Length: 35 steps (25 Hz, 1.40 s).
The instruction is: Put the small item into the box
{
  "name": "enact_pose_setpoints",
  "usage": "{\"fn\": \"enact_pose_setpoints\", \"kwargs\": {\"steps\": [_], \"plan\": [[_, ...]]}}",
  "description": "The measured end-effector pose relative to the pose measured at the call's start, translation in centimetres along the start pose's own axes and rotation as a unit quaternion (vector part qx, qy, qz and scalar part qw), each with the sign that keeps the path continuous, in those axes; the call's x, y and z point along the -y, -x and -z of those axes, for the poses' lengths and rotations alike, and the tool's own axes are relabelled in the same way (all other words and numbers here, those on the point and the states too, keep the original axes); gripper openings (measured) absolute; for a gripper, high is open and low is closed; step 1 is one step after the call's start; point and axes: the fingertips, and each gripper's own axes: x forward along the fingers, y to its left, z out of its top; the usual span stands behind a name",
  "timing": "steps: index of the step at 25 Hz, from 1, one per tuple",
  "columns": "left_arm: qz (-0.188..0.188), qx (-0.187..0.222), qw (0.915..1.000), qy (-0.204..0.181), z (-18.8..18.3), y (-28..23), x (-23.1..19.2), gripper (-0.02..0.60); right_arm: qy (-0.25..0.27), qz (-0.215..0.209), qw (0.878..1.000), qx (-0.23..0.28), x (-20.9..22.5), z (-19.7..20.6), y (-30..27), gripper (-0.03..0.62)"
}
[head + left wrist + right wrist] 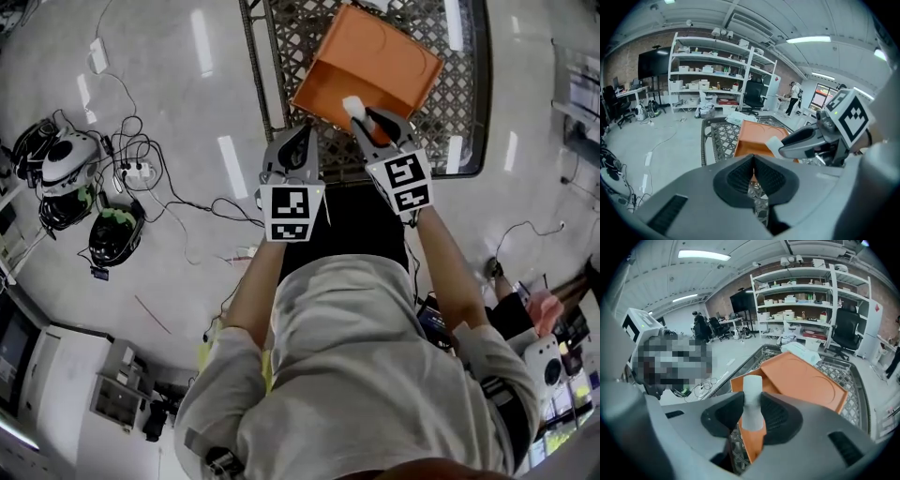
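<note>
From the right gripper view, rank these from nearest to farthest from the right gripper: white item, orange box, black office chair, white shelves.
1. white item, clamped in the right gripper.
2. orange box, just ahead, below.
3. black office chair, far right.
4. white shelves, behind the chair.

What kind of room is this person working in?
Probably a lab or workshop: tall white metal shelves loaded with boxes, a black office chair, and black cables lying across the glossy grey floor.

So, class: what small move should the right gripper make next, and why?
Probably ease the right gripper a little forward over the orange box before opening: the white item clamped in it sits only at the box's near rim, so it might miss.
</note>
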Motion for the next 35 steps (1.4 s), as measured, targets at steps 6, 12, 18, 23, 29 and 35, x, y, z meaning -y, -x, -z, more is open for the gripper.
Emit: {"fn": "enact_pose_setpoints", "kwargs": {"steps": [6,12,18,23,29,35], "plan": [[-0.007,-0.008,0.9999,0.011,1.3,-0.8,-0.9,0.009,-0.008,0.005,1.0,-0.021,0.8,1.3,-1.9,0.109],[-0.009,-0.011,0.9997,0.02,1.7,-1.7,-1.5,0.009,0.005,0.016,0.999,-0.044,1.5,2.1,-3.9,0.109],[-0.006,-0.021,0.9995,0.023,2.4,-2.2,-1.7,0.009,-0.021,0.033,0.997,-0.06,2.5,3.2,-5.8,0.109],[-0.003,-0.028,0.9994,0.021,2.5,-2.6,-1.8,0.009,-0.046,0.051,0.994,-0.084,3.5,3.9,-6.2,0.109],[0.003,-0.034,0.9992,0.02,2.4,-2.6,-1.9,0.009,-0.081,0.064,0.99,-0.094,4.1,4.4,-6.7,0.109],[0.007,-0.037,0.9992,0.017,2.2,-3.3,-1.9,0.009,-0.09,0.069,0.989,-0.099,4.7,4.7,-7.1,0.11]]}}
